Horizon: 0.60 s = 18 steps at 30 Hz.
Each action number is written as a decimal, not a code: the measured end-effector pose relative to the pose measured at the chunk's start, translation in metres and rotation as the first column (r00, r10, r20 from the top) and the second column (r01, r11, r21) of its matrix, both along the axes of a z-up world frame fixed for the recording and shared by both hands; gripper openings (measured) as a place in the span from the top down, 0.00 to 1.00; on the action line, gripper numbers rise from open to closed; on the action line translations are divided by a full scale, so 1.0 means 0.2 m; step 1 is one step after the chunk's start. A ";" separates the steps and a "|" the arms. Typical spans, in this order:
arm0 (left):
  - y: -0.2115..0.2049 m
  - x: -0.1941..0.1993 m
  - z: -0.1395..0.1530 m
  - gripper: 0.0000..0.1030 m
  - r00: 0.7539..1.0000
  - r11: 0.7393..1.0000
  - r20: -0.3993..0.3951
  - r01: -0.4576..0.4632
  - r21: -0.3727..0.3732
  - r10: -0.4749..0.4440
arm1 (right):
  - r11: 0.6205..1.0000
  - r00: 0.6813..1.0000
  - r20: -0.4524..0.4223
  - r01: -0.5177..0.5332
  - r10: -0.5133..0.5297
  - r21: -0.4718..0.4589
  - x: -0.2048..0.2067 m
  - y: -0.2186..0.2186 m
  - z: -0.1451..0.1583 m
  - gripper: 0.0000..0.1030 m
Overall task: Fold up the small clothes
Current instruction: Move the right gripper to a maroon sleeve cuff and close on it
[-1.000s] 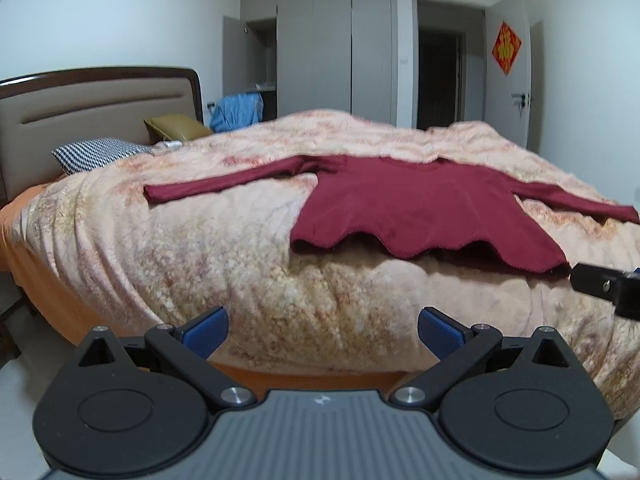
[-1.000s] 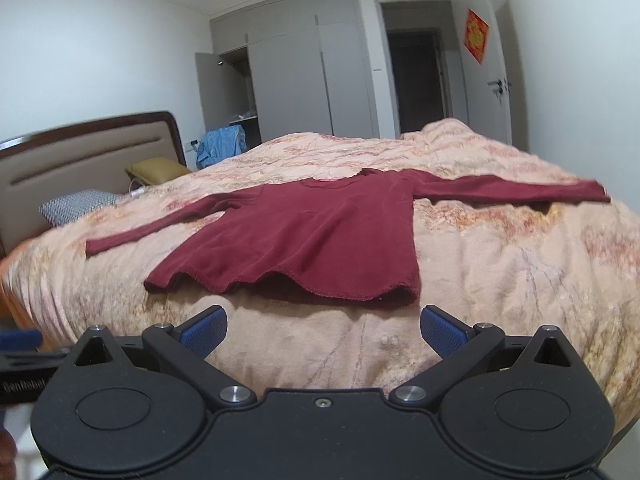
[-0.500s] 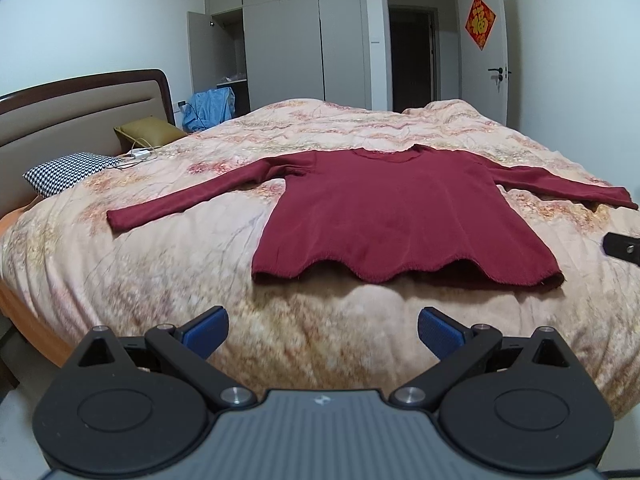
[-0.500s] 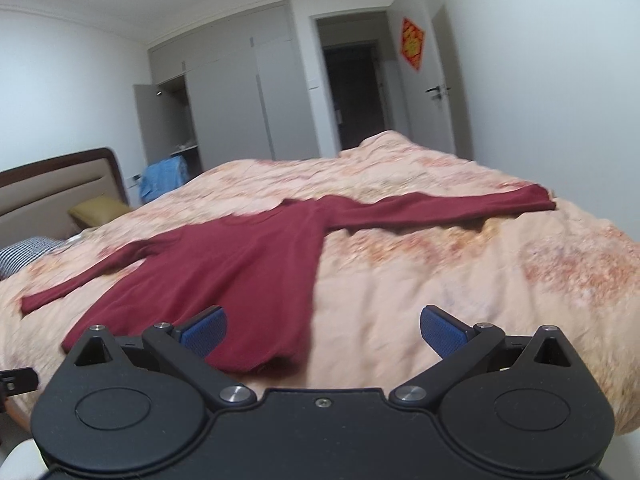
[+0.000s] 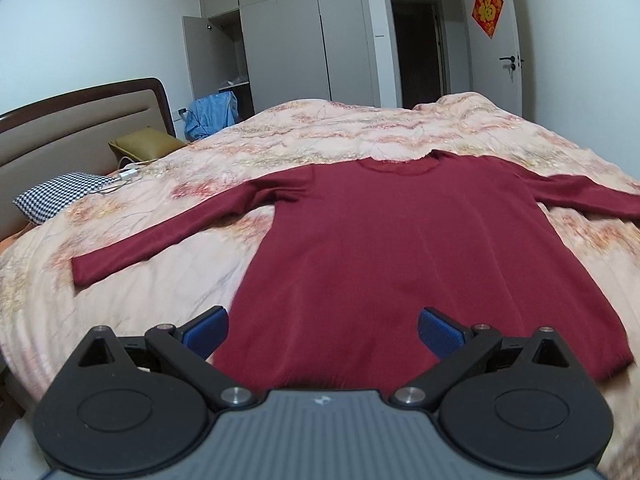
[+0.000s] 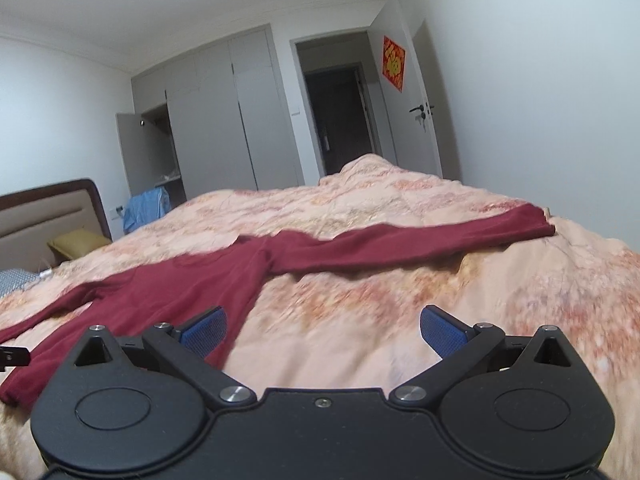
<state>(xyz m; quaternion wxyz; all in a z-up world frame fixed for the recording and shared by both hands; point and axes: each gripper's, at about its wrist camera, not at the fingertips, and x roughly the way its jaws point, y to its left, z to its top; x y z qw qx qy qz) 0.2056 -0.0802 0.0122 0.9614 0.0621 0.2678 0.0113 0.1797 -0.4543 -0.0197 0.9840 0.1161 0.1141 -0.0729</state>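
A dark red long-sleeved top [image 5: 400, 248] lies flat on the bed, both sleeves spread sideways and its neckline at the far end. My left gripper [image 5: 322, 330] hovers open over the hem, blue pads wide apart and nothing between them. In the right wrist view the same top [image 6: 192, 284] runs off to the left, and its right sleeve [image 6: 420, 242] stretches toward the bed's right edge. My right gripper [image 6: 323, 330] is open above bare quilt, just right of the top's side edge. A tip of the left gripper [image 6: 14, 356] shows at the far left.
The floral quilt [image 5: 380, 132] covers the whole bed. A checked pillow [image 5: 60, 198], an olive cushion [image 5: 144, 142] and a white charger with cable [image 5: 128, 174] lie by the headboard [image 5: 80, 124]. Blue cloth [image 5: 212, 114] hangs by the open wardrobe. A doorway [image 5: 420, 52] lies beyond.
Both grippers have risen and moved in over the bed. The left one now sits above the top's hem; the right one swung rightward, toward the right sleeve. Both stayed open.
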 end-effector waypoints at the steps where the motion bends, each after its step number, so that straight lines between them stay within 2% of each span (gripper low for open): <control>1: -0.02 0.05 -0.01 0.00 1.000 1.000 0.002 0.005 -0.010 -0.005 | 1.000 1.000 0.003 0.017 -0.017 -0.006 0.03 -0.04 0.00 0.00; 5: -0.09 0.27 -0.07 0.00 1.000 0.999 -0.010 0.027 -0.038 -0.027 | 0.996 0.994 -0.063 0.094 -0.094 0.002 0.17 -0.25 0.00 0.00; 8: -0.14 0.41 -0.12 0.00 0.999 0.999 -0.020 0.044 -0.030 -0.044 | 0.984 0.978 -0.113 0.179 -0.175 0.023 0.27 -0.45 0.02 0.00; 13: -0.18 0.57 -0.21 0.00 0.999 0.999 -0.015 0.034 0.026 -0.033 | 0.946 0.943 -0.214 0.290 -0.256 0.146 0.42 -0.79 -0.01 0.00; 18: -0.16 0.66 -0.29 0.00 0.999 0.999 -0.033 0.015 -0.039 -0.017 | 0.900 0.928 -0.214 0.355 -0.306 0.251 0.53 -1.04 -0.05 0.01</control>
